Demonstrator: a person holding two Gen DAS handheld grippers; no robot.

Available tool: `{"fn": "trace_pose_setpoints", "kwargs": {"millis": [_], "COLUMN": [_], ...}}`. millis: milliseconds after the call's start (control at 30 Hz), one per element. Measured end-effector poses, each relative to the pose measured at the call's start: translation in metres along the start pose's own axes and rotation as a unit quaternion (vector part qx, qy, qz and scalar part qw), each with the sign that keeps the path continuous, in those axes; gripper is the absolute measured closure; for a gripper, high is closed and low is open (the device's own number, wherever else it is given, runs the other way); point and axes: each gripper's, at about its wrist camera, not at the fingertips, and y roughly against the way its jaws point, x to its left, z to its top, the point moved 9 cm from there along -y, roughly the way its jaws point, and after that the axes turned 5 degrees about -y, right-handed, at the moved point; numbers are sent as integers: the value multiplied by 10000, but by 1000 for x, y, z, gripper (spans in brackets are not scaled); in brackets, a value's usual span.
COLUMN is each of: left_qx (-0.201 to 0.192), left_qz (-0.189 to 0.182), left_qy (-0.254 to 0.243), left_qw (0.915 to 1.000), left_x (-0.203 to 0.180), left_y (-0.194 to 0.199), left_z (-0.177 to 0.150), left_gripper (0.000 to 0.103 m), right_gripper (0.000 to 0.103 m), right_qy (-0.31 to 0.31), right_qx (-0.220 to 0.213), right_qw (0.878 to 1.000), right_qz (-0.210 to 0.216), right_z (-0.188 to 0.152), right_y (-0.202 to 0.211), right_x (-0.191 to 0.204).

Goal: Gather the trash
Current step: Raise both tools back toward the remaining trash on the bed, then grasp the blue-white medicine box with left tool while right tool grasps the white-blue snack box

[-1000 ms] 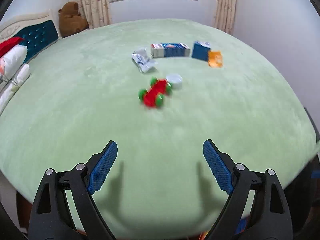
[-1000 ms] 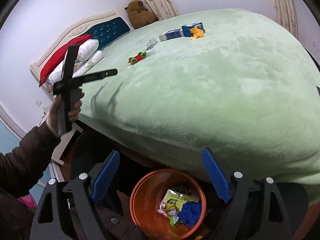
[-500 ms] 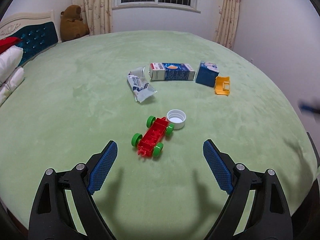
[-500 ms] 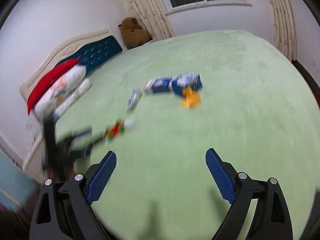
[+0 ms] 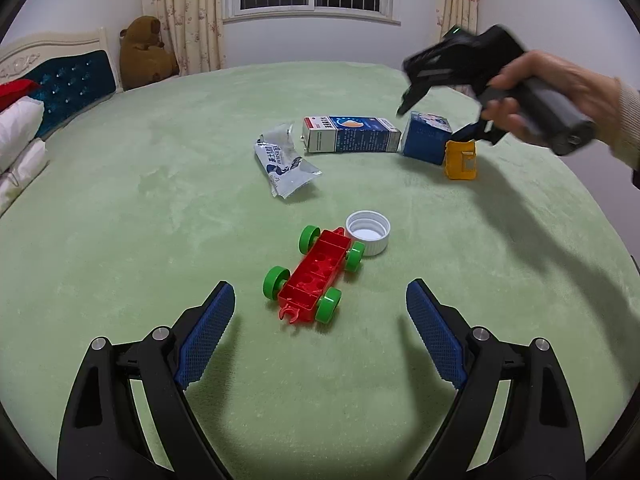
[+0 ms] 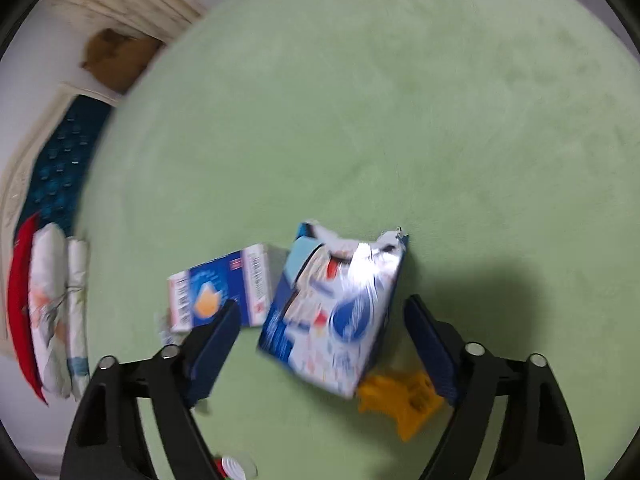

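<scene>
On the green bed lie a crumpled white wrapper [image 5: 285, 163], a long blue-and-white carton [image 5: 349, 135] [image 6: 224, 286], a torn blue carton [image 5: 426, 139] [image 6: 334, 312] and a white bottle cap [image 5: 367, 232]. My left gripper [image 5: 320, 334] is open and empty, low over the bed just short of a red toy car [image 5: 314, 276]. My right gripper [image 6: 322, 344] is open, hovering right above the torn blue carton, which lies between its fingers; it also shows in the left wrist view [image 5: 436, 112].
A yellow toy piece [image 5: 461, 159] [image 6: 404, 402] lies against the torn carton. Pillows [image 5: 18, 148] and a blue headboard [image 5: 64, 88] are at the left, a brown teddy bear [image 5: 146, 52] by the curtains at the back. The right view is blurred.
My left gripper advanced over the bed toward the toy car. My right gripper swung up from the orange bin beside the bed and across to above the torn blue carton.
</scene>
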Motion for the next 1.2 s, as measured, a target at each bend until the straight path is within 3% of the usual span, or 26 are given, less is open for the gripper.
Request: {"fn": "trace_pose_setpoints", "kwargs": {"millis": [100,200,267,367,400,467,533,633,800,933,1033,1100,1200], "left_qx": [-46,-55,-49,-57,-48,-34,-46,-148,-137,150,378,519,763], "left_qz": [-34,-90,-111,-187,-206,-252,-257,-249,-392,-451,-550,-619,-468], "left_qy": [37,87,143,234,266,347,398,379,315,93,83,-147,-947], "left_qw": [10000,9999,9998,9995,9994,9991,9989,9989,9986,9988,9977,9966,9915], "left_x": [0,1,3,5,6,8,10,11,6,-9,-13,-18,-24], "left_y": [0,0,0,0,0,1,6,17,14,-24,-54,-72,-98], "left_z": [-1,-1,-1,-1,-1,0,4,17,54,90,110,124,142], "left_gripper": [17,18,18,18,18,18,18,18,17,17,17,17,17], "right_gripper": [42,49,50,50,50,50,50,50,50,50,50,50,50], "right_qy": [-174,27,257,482,710,1105,1651,2089,2235,2104,2068,2039,2036], "right_qx": [5,-110,-226,-585,-965,-1432,-1915,-2194,-2176,-2186,-2270,-2255,-2290], "right_qw": [9997,9993,9991,9962,9900,9784,9587,9401,9350,9371,9356,9350,9338], "right_qz": [-177,-358,-242,425,748,1002,1304,1565,1688,1726,1741,1826,1847], "right_z": [7,8,6,-3,-6,-16,-41,-84,-139,-169,-171,-177,-181], "right_y": [-9,-10,-4,28,54,88,130,166,162,156,163,168,176], "right_x": [-7,-8,-2,9,15,19,18,-5,-52,-94,-111,-120,-133]}}
